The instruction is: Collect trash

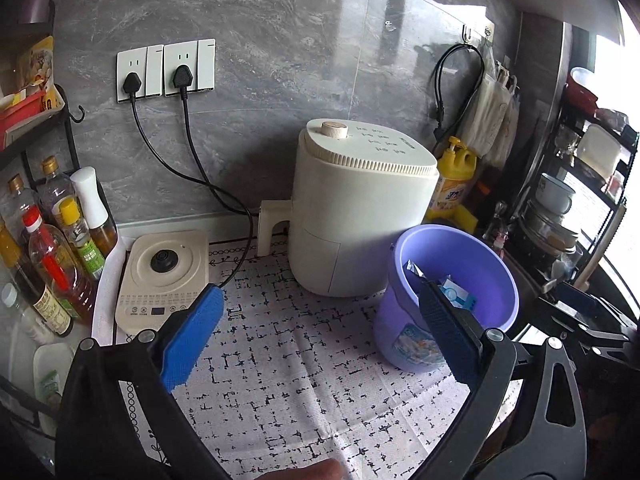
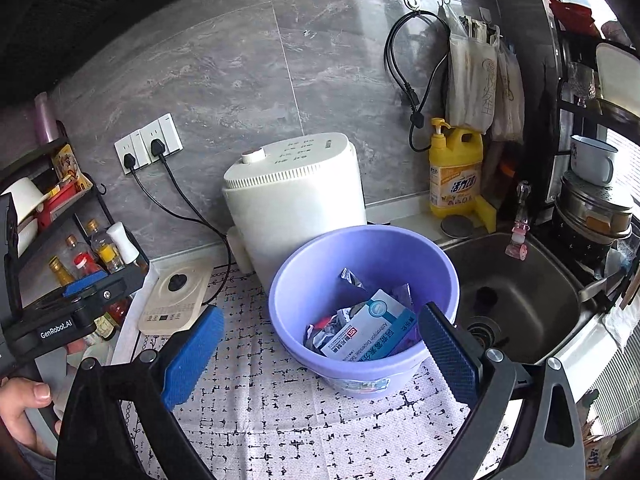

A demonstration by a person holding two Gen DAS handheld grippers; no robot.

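Note:
A purple plastic bucket stands on the patterned counter mat, in front of a white air fryer. It holds trash: a white and teal medicine box and several foil wrappers. My right gripper is open and empty, its blue pads either side of the bucket and just in front of it. My left gripper is open and empty, to the left of the same bucket. It also shows at the left edge of the right wrist view.
A kettle base and sauce bottles stand at the left. A steel sink lies right of the bucket, with a yellow detergent bottle behind it. A dish rack is at the far right.

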